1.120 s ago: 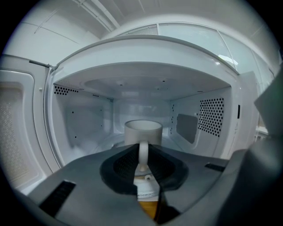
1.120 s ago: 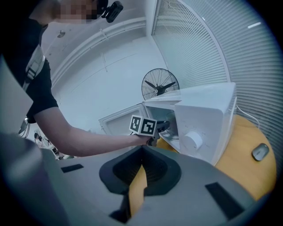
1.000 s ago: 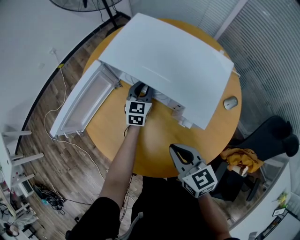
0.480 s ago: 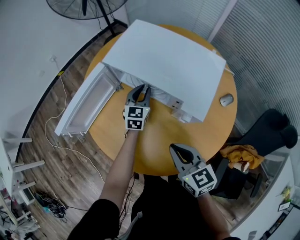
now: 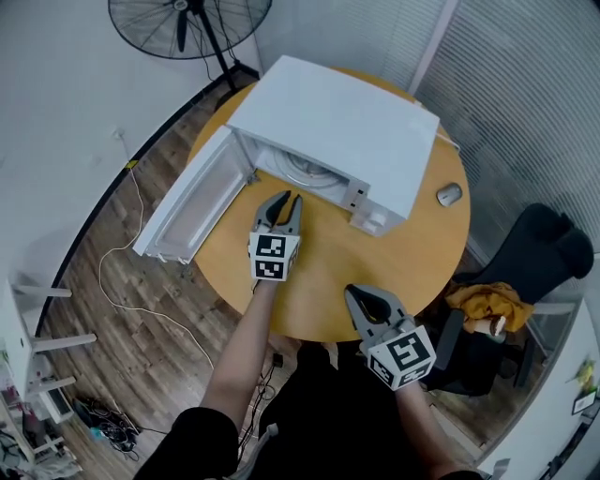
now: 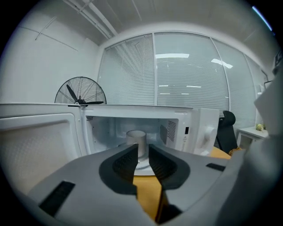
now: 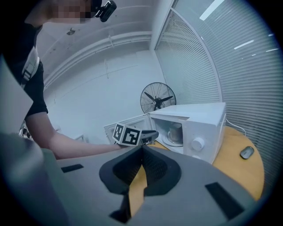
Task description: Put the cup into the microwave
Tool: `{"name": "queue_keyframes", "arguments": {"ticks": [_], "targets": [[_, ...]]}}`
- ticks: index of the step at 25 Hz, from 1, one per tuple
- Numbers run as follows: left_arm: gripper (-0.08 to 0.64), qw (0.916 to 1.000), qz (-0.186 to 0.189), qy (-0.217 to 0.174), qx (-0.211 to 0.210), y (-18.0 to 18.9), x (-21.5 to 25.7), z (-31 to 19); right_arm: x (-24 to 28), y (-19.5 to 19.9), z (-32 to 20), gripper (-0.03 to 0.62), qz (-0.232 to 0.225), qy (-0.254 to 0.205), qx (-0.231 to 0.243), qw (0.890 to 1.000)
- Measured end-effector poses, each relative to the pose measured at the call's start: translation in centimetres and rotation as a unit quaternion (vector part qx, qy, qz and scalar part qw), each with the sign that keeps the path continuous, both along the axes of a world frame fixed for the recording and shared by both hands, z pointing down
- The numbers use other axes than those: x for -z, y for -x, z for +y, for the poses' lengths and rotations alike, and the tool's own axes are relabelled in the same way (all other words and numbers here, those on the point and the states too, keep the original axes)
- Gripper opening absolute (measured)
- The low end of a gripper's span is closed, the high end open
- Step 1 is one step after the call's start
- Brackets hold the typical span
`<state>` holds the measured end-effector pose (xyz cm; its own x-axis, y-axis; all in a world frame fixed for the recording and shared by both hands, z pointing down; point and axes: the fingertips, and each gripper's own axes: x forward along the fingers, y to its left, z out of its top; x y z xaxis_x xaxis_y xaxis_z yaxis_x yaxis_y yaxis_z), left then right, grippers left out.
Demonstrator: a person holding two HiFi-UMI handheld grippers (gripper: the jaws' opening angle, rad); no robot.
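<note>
The white microwave [image 5: 337, 131] stands on the round wooden table [image 5: 328, 272] with its door [image 5: 192, 206] swung wide open to the left. A pale cup [image 6: 136, 137] stands upright on the turntable inside, also seen in the right gripper view as the cup [image 7: 176, 130]. My left gripper [image 5: 284, 199] hovers just in front of the opening, open and holding nothing, a short way from the cup. My right gripper [image 5: 359, 298] is shut and empty near the table's front edge. In its own view the left gripper [image 6: 142, 148] points straight at the cup.
A grey mouse [image 5: 449, 194] lies on the table right of the microwave. A standing fan [image 5: 187, 23] is behind on the floor, a black chair [image 5: 548, 258] with an orange cloth [image 5: 478, 305] at the right. A white cable [image 5: 131, 281] trails over the wooden floor.
My left gripper has drawn back out of the microwave opening toward me, open and empty, leaving the cup inside. The right gripper has stayed put.
</note>
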<state>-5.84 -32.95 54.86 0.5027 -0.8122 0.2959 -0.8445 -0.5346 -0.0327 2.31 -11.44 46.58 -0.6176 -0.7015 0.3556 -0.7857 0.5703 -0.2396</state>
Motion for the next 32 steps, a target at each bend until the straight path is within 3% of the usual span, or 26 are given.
{"name": "queue_keyframes", "arguments": {"ticks": [17,32], "targets": [[0.009,0.9996,0.012,0.015,-0.019,1.0,1.2,12.4,0.7,0.5,6.3,0.011,-0.012,-0.025,-0.051,0.998],[-0.003,0.9997,0.008,0.014,0.017,2.3,3.4,19.6,2.8,-0.3,8.4,0.011,-0.03,-0.045,-0.004,0.999]]}}
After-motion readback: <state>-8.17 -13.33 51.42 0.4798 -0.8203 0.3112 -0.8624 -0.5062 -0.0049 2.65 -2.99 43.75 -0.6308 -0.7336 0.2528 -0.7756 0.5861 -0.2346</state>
